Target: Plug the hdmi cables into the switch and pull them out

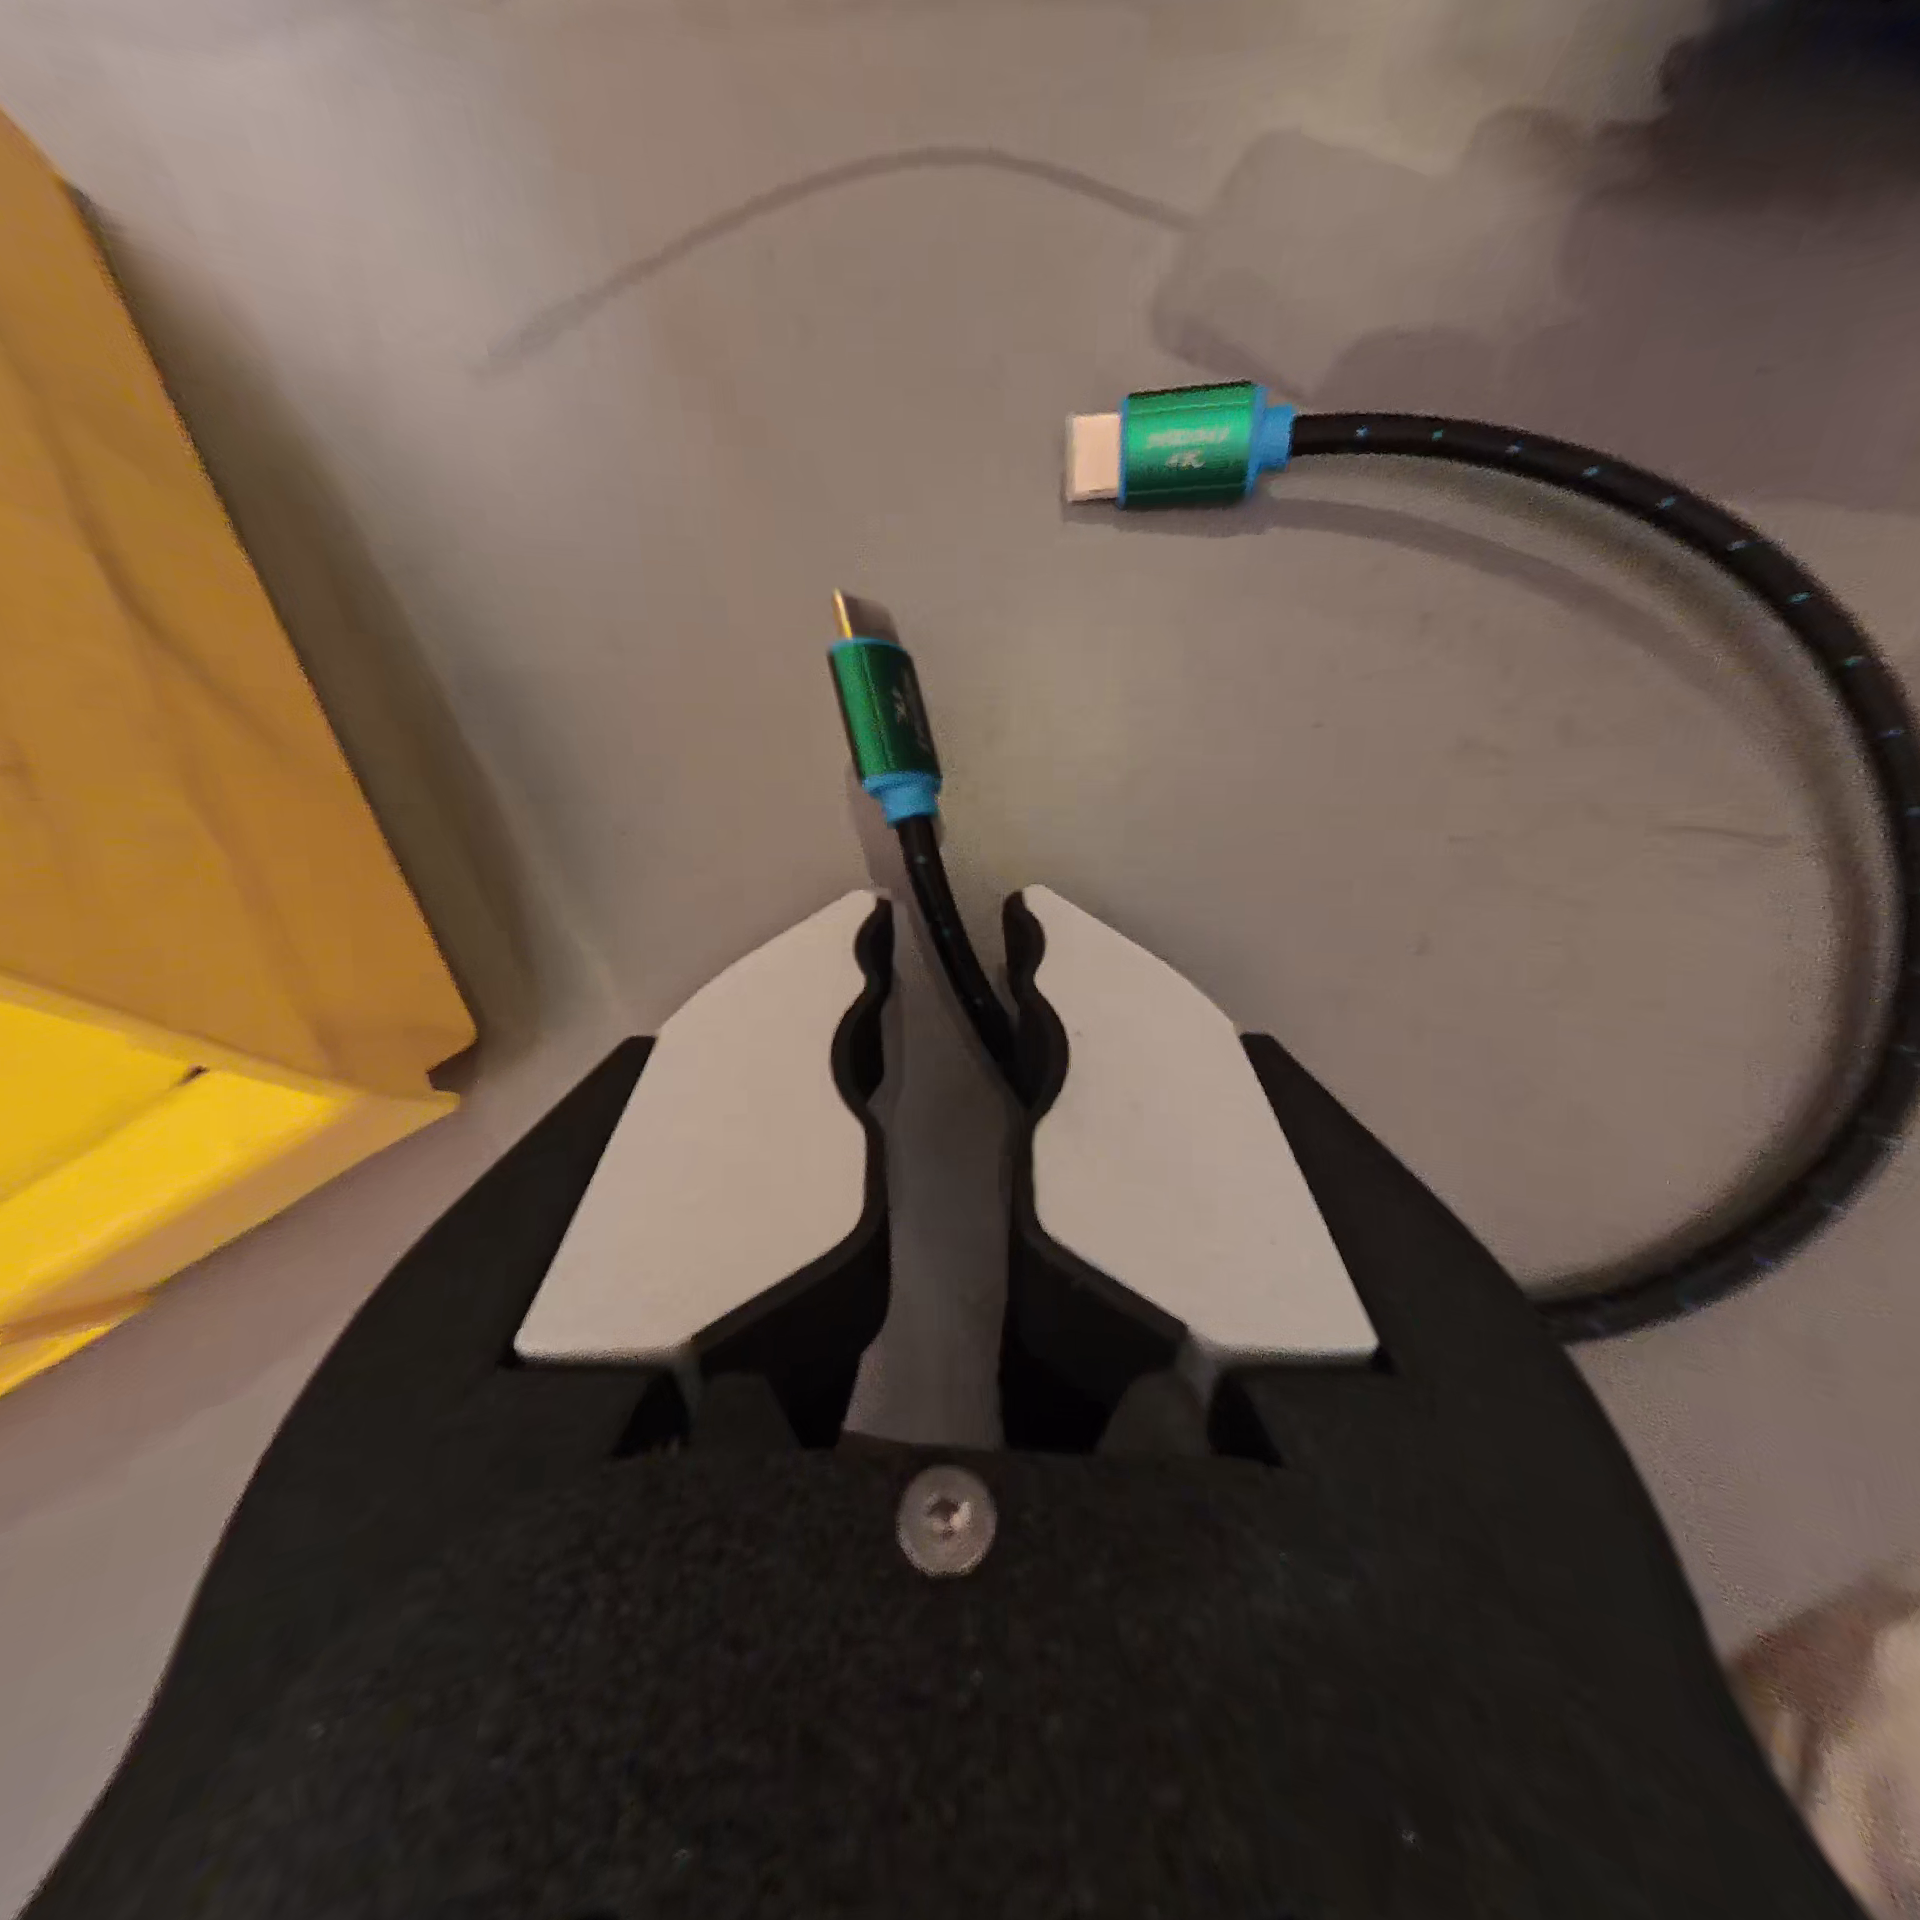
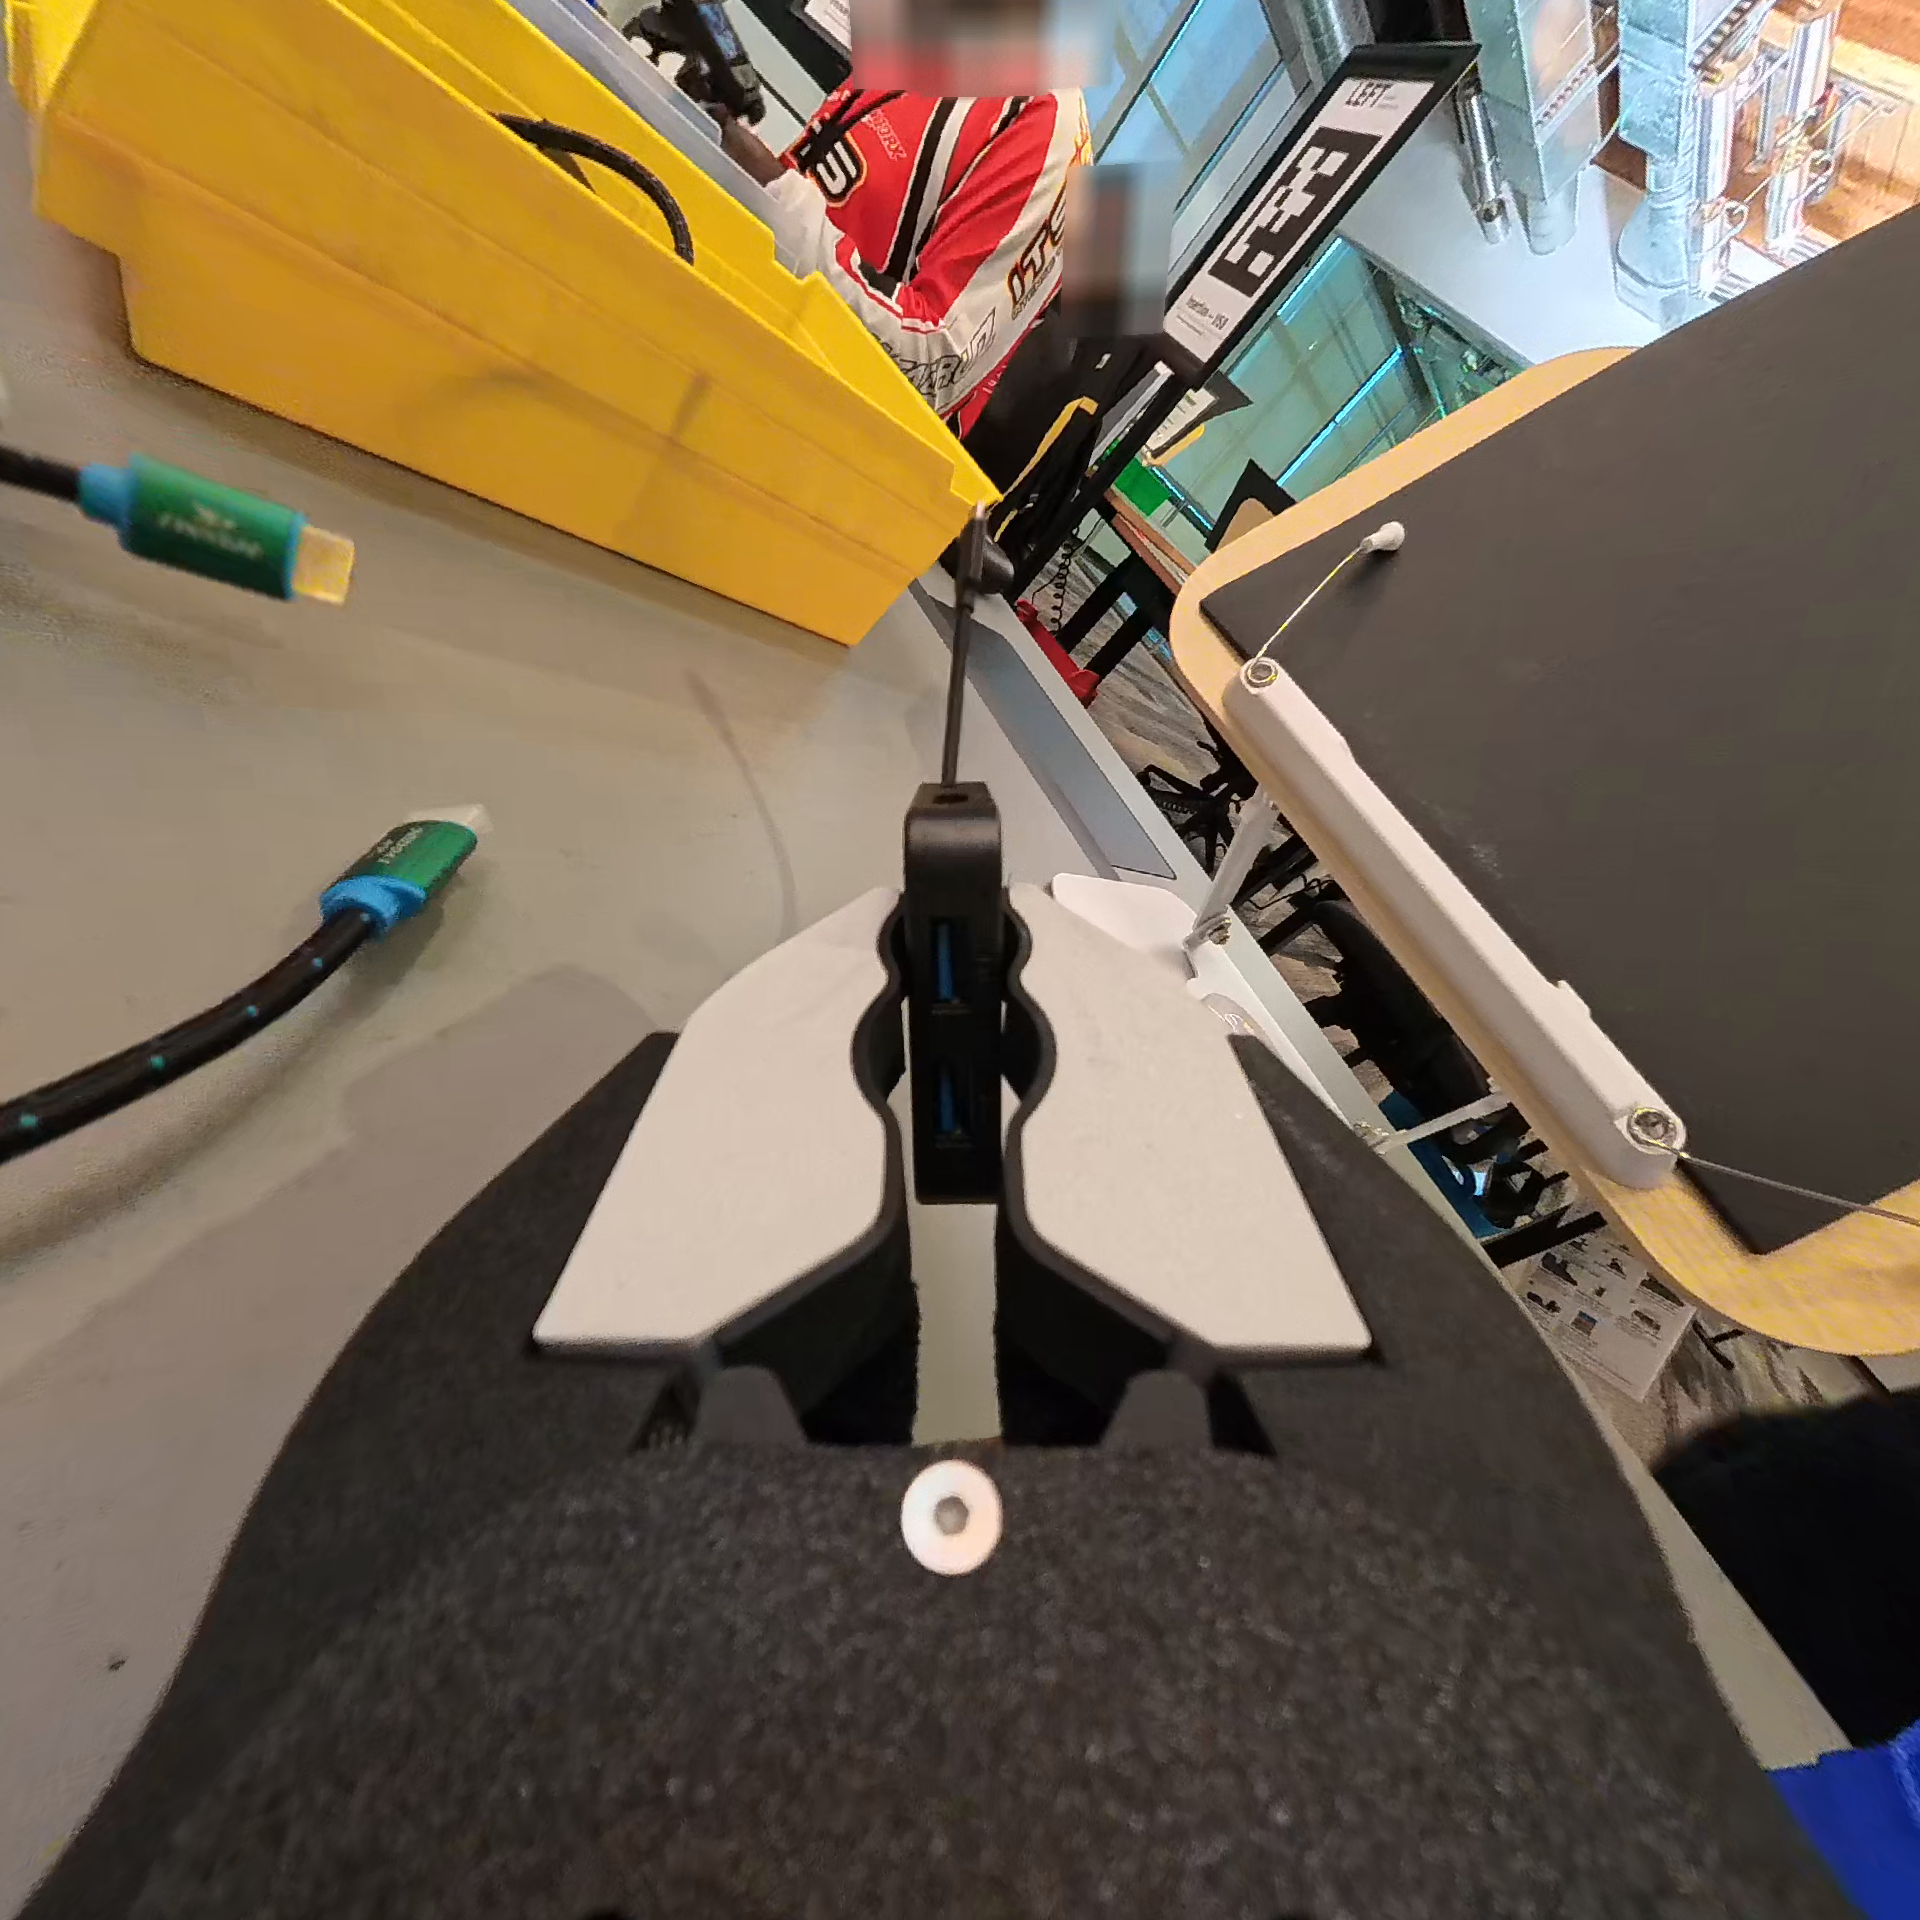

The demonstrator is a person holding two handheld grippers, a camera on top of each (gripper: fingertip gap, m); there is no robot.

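Black switch (image 2: 951, 997) pinched edge-on in right gripper (image 2: 951, 925) above grey table (image 2: 582, 727). Left gripper (image 1: 948, 914) pinches braided cable (image 1: 956, 956), green plug (image 1: 885, 717) pointing away. Second green plug (image 1: 1184, 445) lies beyond on table; yellow bin (image 1: 156, 727) left.

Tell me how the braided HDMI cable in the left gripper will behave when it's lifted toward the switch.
The braided cable probably behaves semi-stiff: beyond the left gripper its green plug stands out unsupported. It likely springs back, since its loop on the table keeps a wide curve. The plug may swing, being gripped behind the head.
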